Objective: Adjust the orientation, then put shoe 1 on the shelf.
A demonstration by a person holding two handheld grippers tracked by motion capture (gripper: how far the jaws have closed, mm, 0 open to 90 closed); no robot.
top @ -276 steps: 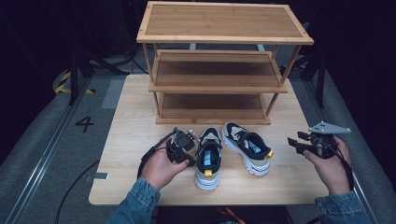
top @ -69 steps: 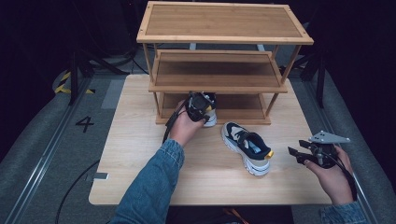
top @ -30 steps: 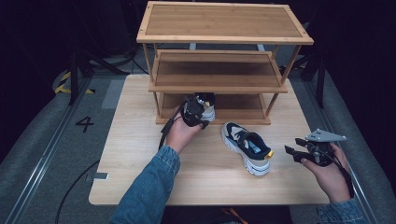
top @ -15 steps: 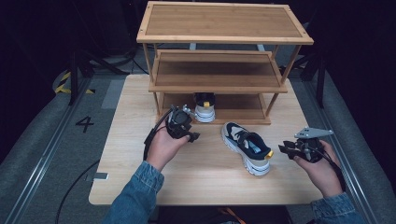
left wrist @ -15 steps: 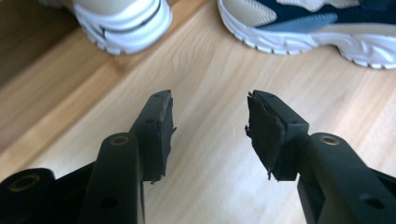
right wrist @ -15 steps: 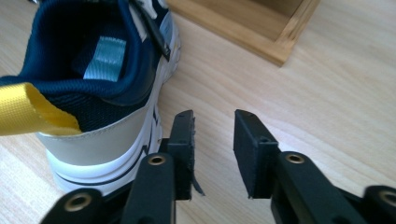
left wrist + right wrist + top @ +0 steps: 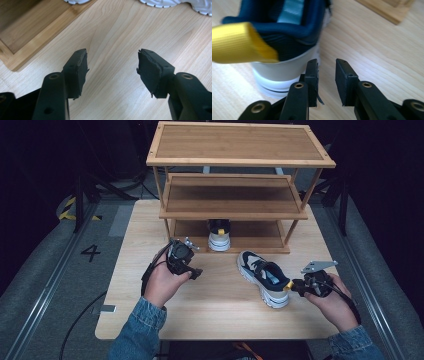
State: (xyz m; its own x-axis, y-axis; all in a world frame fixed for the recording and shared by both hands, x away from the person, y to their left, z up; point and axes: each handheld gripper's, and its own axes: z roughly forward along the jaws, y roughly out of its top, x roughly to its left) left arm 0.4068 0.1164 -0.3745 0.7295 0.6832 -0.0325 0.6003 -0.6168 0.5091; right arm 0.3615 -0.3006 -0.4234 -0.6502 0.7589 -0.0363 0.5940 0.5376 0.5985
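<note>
Pale grained wood forms the surface (image 7: 220, 310). One padded sneaker (image 7: 263, 277) is seen near the right hand-held gripper (image 7: 296, 287), whose narrowed jaws hold nothing. Another sneaker (image 7: 219, 235) sits on the slatted rack's (image 7: 240, 160) bottom shelf. Left hand-held gripper (image 7: 192, 272): just opened, empty.

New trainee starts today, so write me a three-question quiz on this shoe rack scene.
1. True or false: one shoe already stands on the rack's bottom shelf.
2. The second shoe lies on: A) the top shelf B) the table C) the floor
3. Which gripper is at the heel of the second shoe, and is anything between its jaws?

Key
1. True.
2. B.
3. The right gripper, beside the white heel and yellow pull tab. Its jaws stand narrowly apart with nothing between them. The left gripper is open over bare table.
</note>
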